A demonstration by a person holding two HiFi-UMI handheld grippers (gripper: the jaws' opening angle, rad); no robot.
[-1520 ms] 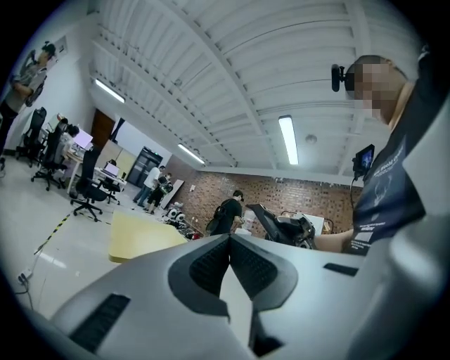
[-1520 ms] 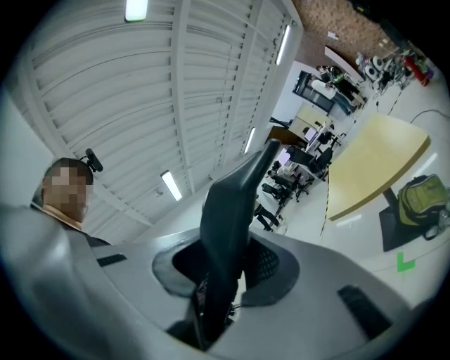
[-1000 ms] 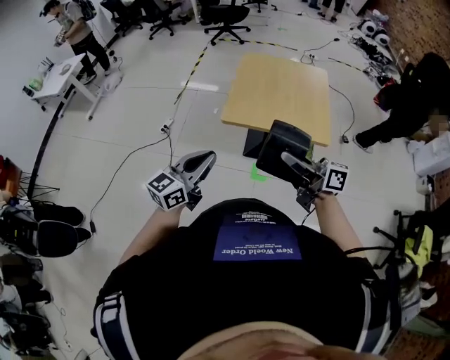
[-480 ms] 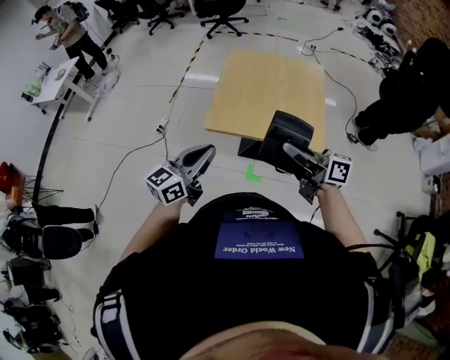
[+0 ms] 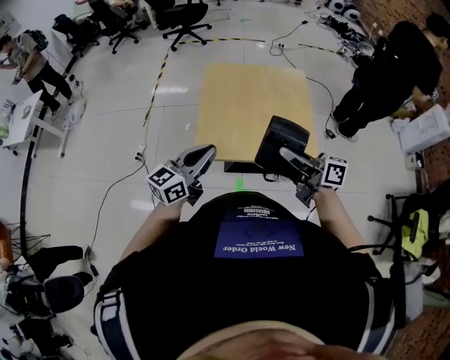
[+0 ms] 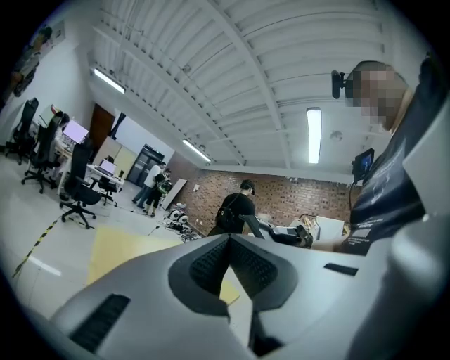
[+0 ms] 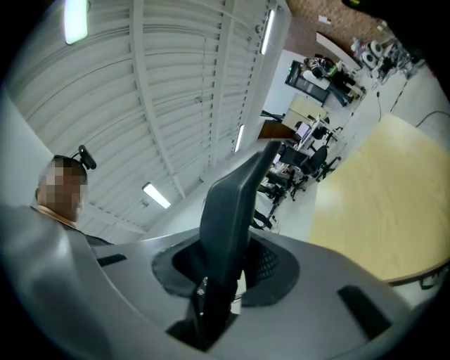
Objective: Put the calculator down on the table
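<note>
- Pale glossy floor (image 5: 119, 162) surrounds a light wooden table (image 5: 246, 98), seen from steeply above.
- Black office chairs (image 5: 184, 14) stand beyond the table's far edge. A yellow-and-black striped tape (image 5: 156, 81) runs over the floor off its left side.
- A person in dark clothes (image 5: 383, 70) bends over to the right of the table, and a white desk (image 5: 28, 119) stands well apart to its left.
- A small green mark (image 5: 239, 184) lies on the floor just off the table's near edge.
- The calculator (image 5: 281, 144), a dark flat slab, shows against the table's near right corner in the head view. It is held up and tilted, not lying on the top.
- The right gripper (image 5: 290, 156) is clamped on the calculator. In the right gripper view both jaws press on its lower end, so it stands on edge between them. The tabletop lies beyond it to the right.
- The left gripper (image 5: 205, 153) is held by the table's near left corner. In the left gripper view its jaws meet at the tips with nothing between them. The yellow tabletop shows beyond them.
</note>
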